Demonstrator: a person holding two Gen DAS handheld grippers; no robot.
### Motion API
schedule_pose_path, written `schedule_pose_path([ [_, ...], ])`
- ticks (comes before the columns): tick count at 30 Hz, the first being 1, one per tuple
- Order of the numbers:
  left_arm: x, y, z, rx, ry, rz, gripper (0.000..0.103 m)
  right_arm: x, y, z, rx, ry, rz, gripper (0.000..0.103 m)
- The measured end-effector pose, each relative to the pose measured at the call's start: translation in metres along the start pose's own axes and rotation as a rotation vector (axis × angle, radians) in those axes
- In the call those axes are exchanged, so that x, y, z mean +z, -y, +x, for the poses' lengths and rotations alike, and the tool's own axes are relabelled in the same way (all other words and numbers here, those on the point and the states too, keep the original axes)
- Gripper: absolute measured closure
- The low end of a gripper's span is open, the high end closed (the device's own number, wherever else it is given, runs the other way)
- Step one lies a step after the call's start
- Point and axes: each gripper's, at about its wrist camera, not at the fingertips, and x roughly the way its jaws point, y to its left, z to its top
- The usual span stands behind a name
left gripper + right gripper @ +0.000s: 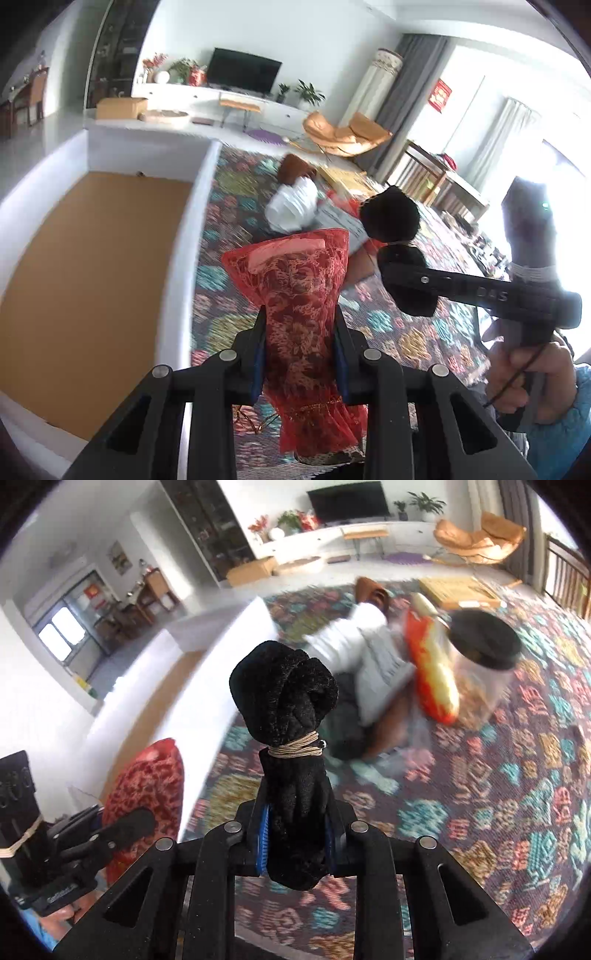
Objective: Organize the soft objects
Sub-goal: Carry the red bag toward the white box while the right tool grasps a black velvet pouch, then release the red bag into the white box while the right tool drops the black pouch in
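Left gripper [299, 347] was clamped on a red lace pouch [295, 291], right gripper [295, 834] on a tied black cloth bundle [284, 716]. White box [192, 236] lay to their left; the left gripper was nearer it.

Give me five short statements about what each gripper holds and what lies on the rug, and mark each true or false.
1. The left gripper is shut on a red lace bundle. True.
2. The right gripper is open and holds nothing. False: it is shut on a black cloth roll tied with a tan cord.
3. The white box with the brown floor already holds several items. False: the part of it in view shows nothing inside.
4. A pile with a white cloth and an orange item lies on the patterned rug. True.
5. The television is showing a picture. False: its screen is dark.
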Motion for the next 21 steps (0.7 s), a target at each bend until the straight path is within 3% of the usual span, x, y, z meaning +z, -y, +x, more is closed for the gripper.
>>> schedule_pose_path([
  [4,0.020,-0.055,-0.046,0.220,0.085,-0.023,0.074,0.026,-0.079,0.000,0.211,0.008,-0.086,0.078],
  [6,0.021,-0.084,-0.057,0.340,0.084,-0.049,0.074,0.034,-0.116,0.013,0.292,-0.027,-0.118,0.077],
  [7,0.019,-0.094,-0.058,0.395,0.078,-0.054,0.073,0.037,-0.134,0.027,0.317,-0.050,-0.131,0.070],
  [8,0.017,-0.105,-0.057,0.467,0.062,-0.059,0.070,0.038,-0.147,0.037,0.328,-0.065,-0.143,0.052],
  [10,0.010,-0.127,-0.047,0.581,0.001,-0.082,0.045,0.037,-0.162,0.059,0.324,-0.110,-0.141,0.024],
  [11,0.005,-0.136,-0.045,0.611,-0.013,-0.105,0.024,0.035,-0.163,0.067,0.307,-0.128,-0.124,0.025],
  [12,0.000,-0.142,-0.046,0.623,-0.001,-0.130,0.017,0.034,-0.158,0.069,0.286,-0.127,-0.114,0.025],
  [15,-0.005,-0.137,-0.048,0.588,0.041,-0.157,0.015,0.020,-0.133,0.056,0.159,-0.062,-0.127,0.025],
  [18,-0.002,-0.112,-0.044,0.520,0.084,-0.126,0.010,-0.011,-0.090,0.033,-0.040,0.005,-0.134,0.025],
  [21,-0.002,-0.073,-0.031,0.390,0.097,-0.065,0.007,-0.052,-0.039,0.015,-0.276,0.060,-0.099,0.025],
])
